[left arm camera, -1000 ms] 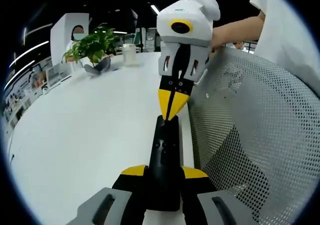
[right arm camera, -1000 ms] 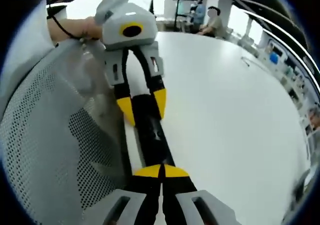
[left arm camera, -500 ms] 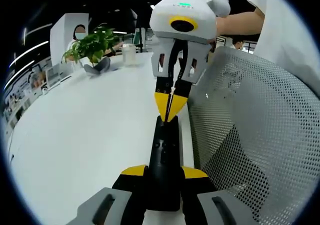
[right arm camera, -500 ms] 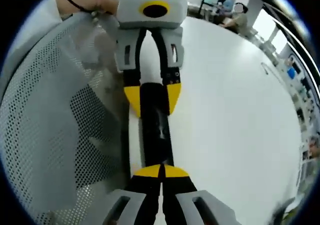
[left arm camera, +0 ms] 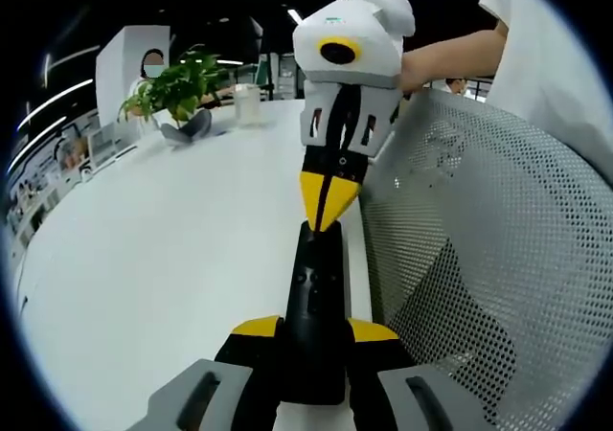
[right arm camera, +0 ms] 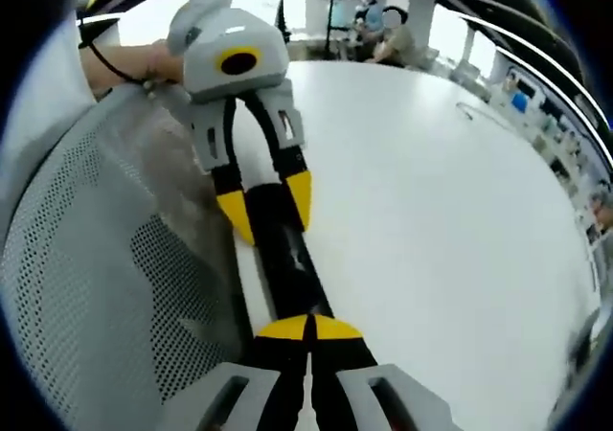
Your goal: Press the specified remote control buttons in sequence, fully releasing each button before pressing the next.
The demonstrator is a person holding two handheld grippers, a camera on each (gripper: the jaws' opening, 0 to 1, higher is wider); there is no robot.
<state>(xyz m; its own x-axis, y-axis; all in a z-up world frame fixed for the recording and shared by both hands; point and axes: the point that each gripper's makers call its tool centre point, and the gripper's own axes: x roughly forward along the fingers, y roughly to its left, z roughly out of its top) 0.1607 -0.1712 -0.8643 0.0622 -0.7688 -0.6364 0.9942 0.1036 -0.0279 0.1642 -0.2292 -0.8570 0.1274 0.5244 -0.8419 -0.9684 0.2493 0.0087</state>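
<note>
Nearest, left hand-held gripper (left arm camera: 313,335) pinching the near end of the black remote control (left arm camera: 316,297), held flat just above the white desk (left arm camera: 163,259). Further along, right hand-held gripper (left arm camera: 329,222) with yellow tips pressed together, pointing down at the far end of the remote, touching or just above a button; cannot tell which. To the right, a white mesh chair back (left arm camera: 479,259). Far off, a green plant (left arm camera: 172,86). Could slip off the small button if pushed crooked. Might hit two buttons, or tip the remote out of the pinch if pushed too hard.
</note>
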